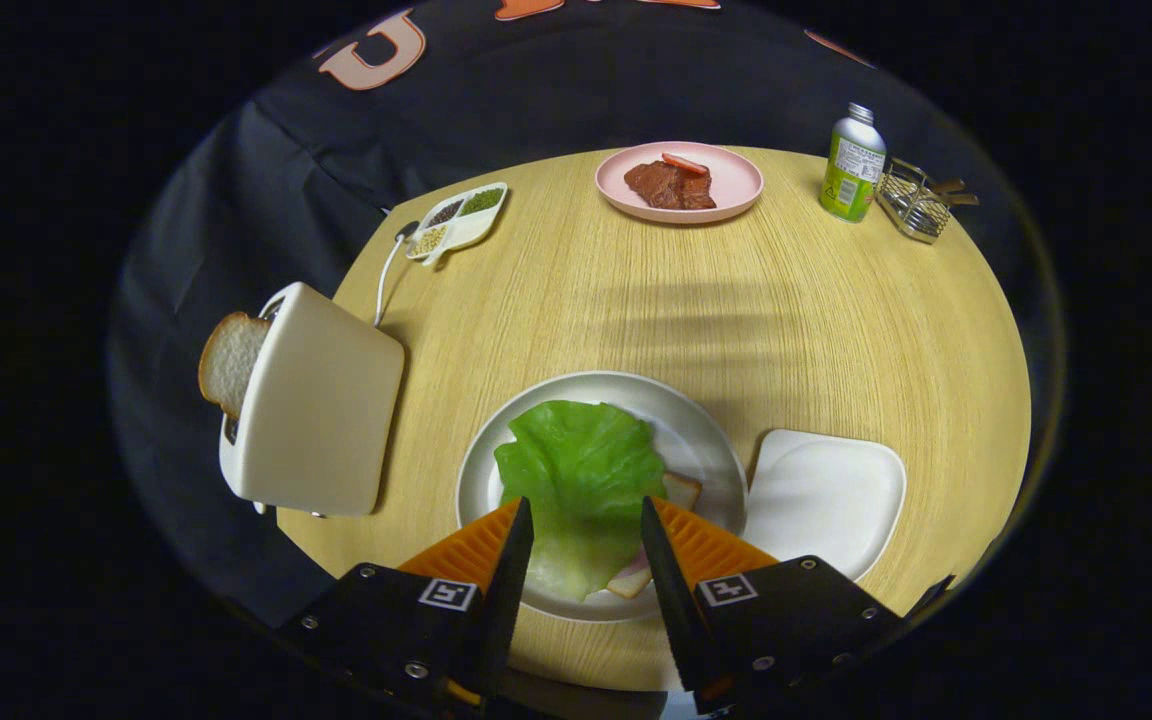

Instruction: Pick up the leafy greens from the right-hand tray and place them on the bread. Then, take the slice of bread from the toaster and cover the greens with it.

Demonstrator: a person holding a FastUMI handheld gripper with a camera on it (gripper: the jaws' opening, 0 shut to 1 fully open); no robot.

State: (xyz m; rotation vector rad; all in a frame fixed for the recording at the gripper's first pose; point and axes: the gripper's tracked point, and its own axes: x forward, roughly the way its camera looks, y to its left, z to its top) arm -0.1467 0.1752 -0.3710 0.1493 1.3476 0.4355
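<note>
The leafy greens [581,480] lie spread over a slice of bread [681,490] on a round white plate [706,440], the bread's corners peeking out from under the leaf at its right and lower edge. The tongs [586,525] hang just above the near part of the leaf, fingers parted with the leaf showing in the gap between them; they hold nothing. Just right of the plate sits an empty white tray [826,495] with rounded corners. To the left stands a cream toaster [321,405], tilted in the fisheye, with a second slice of bread [229,360] sticking up out of its slot; nothing lies between plate and toaster. Beyond, across the bare wooden counter [836,330], are a divided dish of seeds [458,220], a pink plate [736,185] with brown meat [669,185], a green bottle [852,165] and a small wire basket [916,205].
</note>
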